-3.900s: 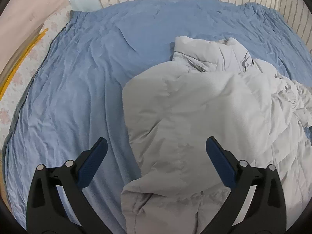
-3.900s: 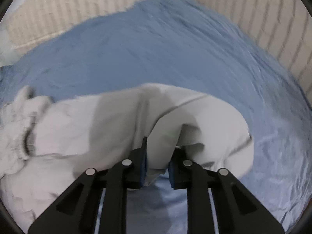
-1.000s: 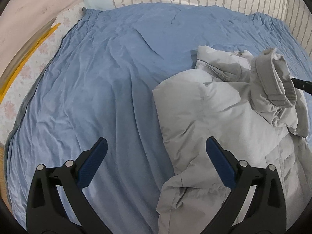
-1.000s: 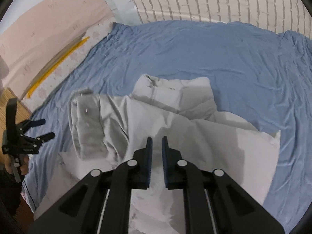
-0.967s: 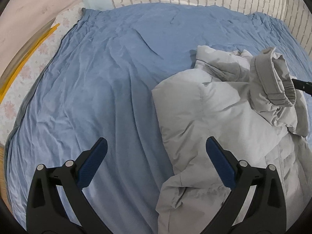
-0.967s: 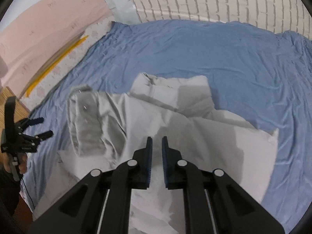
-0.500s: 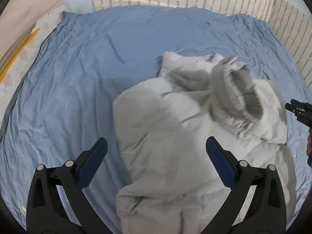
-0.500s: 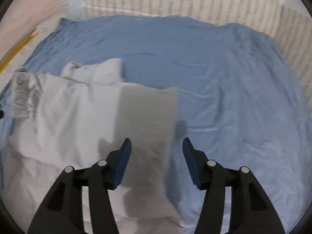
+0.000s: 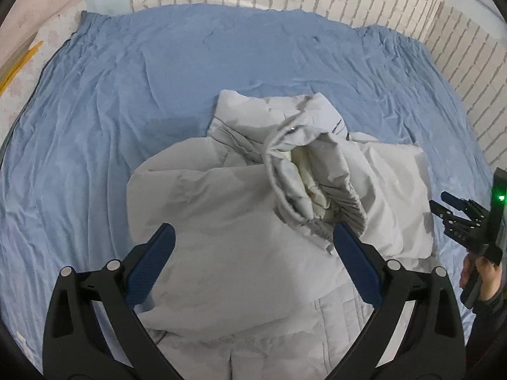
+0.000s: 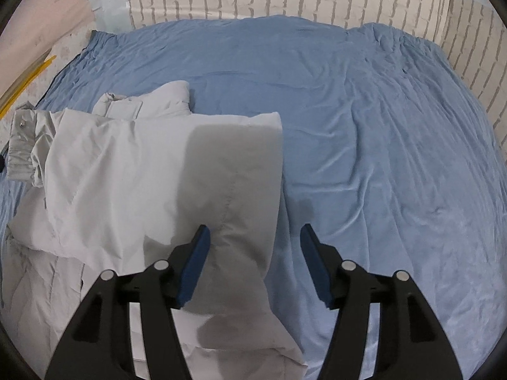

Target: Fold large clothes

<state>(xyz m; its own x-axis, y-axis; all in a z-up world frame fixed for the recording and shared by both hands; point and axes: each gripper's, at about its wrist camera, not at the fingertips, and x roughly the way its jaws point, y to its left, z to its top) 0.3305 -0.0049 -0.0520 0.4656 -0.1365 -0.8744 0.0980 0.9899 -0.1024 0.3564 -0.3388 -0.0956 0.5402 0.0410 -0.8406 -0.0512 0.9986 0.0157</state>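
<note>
Since the earlier frames the right sleeve has been carried across and laid over the chest of the grey jacket [image 9: 240,253], and the right gripper [image 10: 255,266] has let it go: its jaws have just been opening and now stand apart with nothing pressed between the pads, only the jacket's folded right edge lying below and between them.

The blue bedsheet [image 9: 126,95] spreads ahead of and to both sides of both pairs of jaws. The jacket lies on it, directly beneath and ahead of the left gripper [image 9: 253,266], whose jaws stand wide apart and empty above the cloth. The sleeve cuff [image 9: 320,186] rests bunched on top of the jacket, just ahead of the left gripper's right-hand jaw, its pale lining showing. The collar [image 9: 269,114] sits farther ahead.

Both sleeves seem to be folded in, so the lengthwise fold probably comes next, though the puffy cuff may spring open.
</note>
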